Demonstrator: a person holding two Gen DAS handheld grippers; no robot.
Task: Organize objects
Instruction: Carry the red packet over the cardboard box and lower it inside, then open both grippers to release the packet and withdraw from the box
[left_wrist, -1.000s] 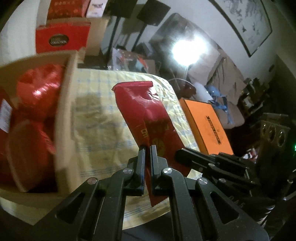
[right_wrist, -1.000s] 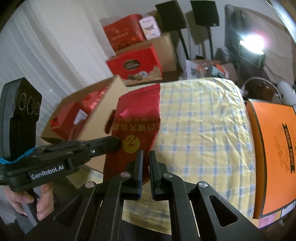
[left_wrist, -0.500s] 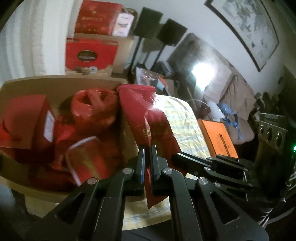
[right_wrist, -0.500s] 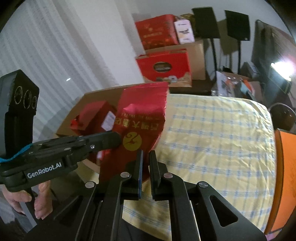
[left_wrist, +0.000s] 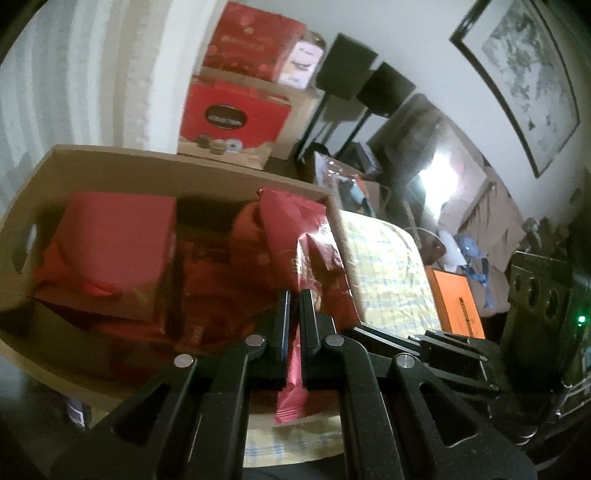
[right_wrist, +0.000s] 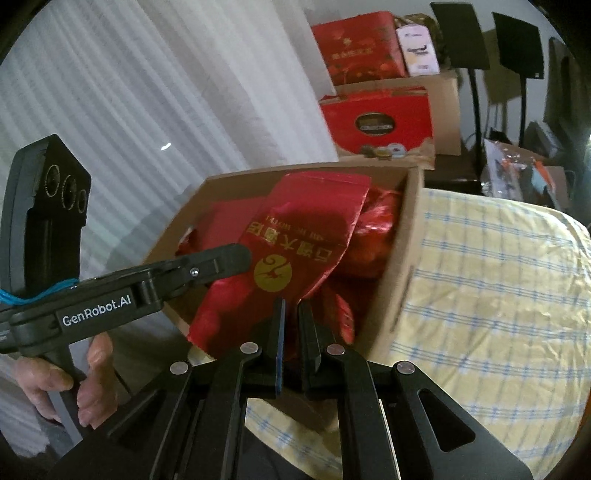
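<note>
Open brown cardboard box (right_wrist: 397, 280): on the yellow checked tablecloth of the table (right_wrist: 491, 280), already stocked with red packets and a red carton (left_wrist: 110, 251); packing looks well advanced.

Red foil pouch with gold emblem (right_wrist: 295, 251): crinkled, glossy, held upright over the box's right end, not yet released.

Left gripper (left_wrist: 293, 295): fingers clamped on the pouch's edge.

Right gripper (right_wrist: 291, 306): fingers pinched on its lower edge.

I'm in a home living room: framed ink painting (left_wrist: 524, 74) on the wall, white pleated curtain (right_wrist: 147, 122), yellow checked tablecloth (right_wrist: 498, 295), black speaker stands (right_wrist: 491, 55), stacked red gift boxes (right_wrist: 373, 88) on cardboard.
</note>
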